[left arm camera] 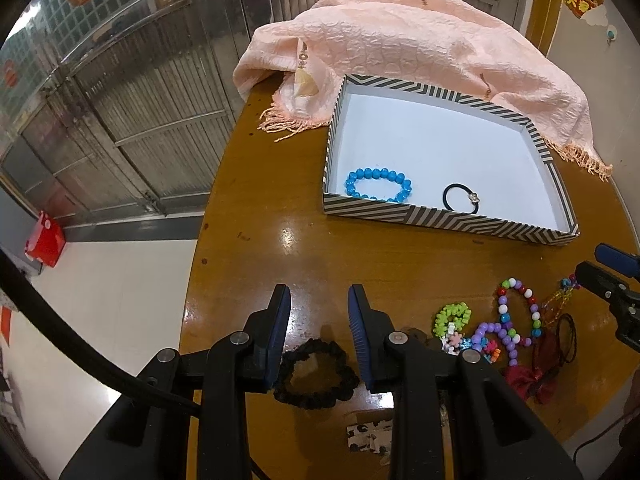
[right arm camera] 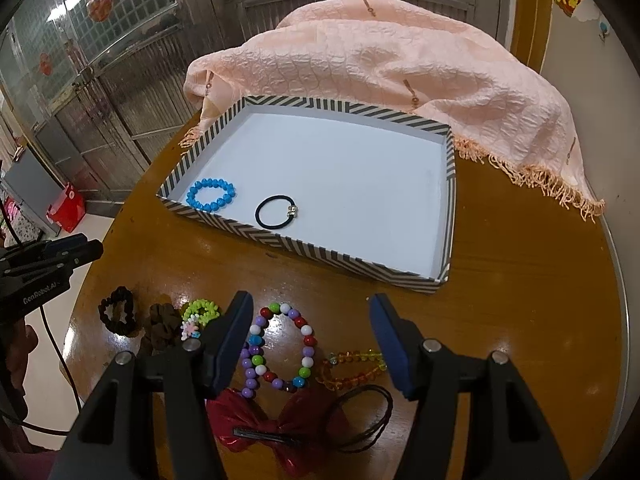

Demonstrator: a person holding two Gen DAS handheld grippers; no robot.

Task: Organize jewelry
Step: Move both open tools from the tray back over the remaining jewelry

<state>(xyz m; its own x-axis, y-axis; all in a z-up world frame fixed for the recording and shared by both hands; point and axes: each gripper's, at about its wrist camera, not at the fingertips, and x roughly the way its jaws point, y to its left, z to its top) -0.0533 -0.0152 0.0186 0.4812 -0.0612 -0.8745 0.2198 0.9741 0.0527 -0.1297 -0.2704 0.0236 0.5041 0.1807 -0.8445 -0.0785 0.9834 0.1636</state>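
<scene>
A striped tray (left arm camera: 440,220) (right arm camera: 320,256) holds a blue bead bracelet (left arm camera: 378,186) (right arm camera: 211,194) and a black hair tie (left arm camera: 460,198) (right arm camera: 277,212). My left gripper (left arm camera: 319,292) is open above the table, with a black scrunchie (left arm camera: 316,376) (right arm camera: 118,310) lying below its fingers, untouched. My right gripper (right arm camera: 311,300) is open over a multicoloured bead bracelet (right arm camera: 280,348) (left arm camera: 516,312). Around it lie an amber bead bracelet (right arm camera: 352,368), a red bow clip (right arm camera: 280,420), a black cord loop (right arm camera: 368,412), a green bead piece (right arm camera: 202,312) and a brown scrunchie (right arm camera: 164,324).
A peach fringed scarf (left arm camera: 400,40) (right arm camera: 380,60) is draped over the back of the round wooden table (left arm camera: 248,240) (right arm camera: 520,280), touching the tray's far edge. The table's curved edge drops to the floor on the left. A red box (left arm camera: 44,240) stands on the floor.
</scene>
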